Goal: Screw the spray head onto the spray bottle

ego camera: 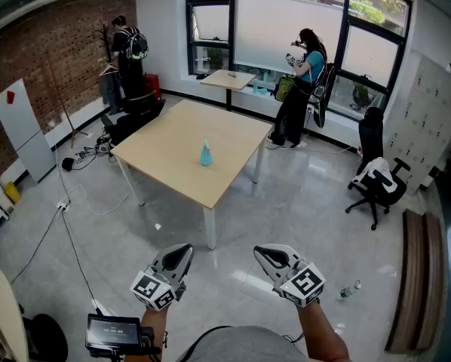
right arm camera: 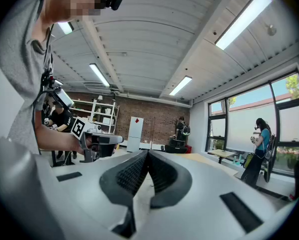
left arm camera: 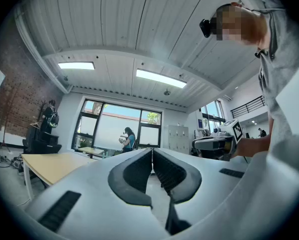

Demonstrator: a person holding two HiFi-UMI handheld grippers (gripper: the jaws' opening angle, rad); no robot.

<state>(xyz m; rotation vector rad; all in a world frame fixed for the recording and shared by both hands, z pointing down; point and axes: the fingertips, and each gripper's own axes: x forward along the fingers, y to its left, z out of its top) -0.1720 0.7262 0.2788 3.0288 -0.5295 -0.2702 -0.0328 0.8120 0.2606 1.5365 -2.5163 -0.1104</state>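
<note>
Wooden table [ego camera: 165, 145] w/ upright spray bottle [ego camera: 206, 154] is seen well ahead of both grippers; left gripper [ego camera: 179, 257] & right gripper [ego camera: 272, 257] are held clenched, empty, left marginally nearer.

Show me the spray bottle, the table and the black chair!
spray bottle [ego camera: 206, 155], head view, its body.
table [ego camera: 173, 138], head view, bare top.
black chair [ego camera: 371, 130], head view, its backrest.

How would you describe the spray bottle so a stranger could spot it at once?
Find the big light wooden table in the middle of the room, before the windows. The spray bottle stands upright near its centre: small, teal, and the only thing on that tabletop.
</note>
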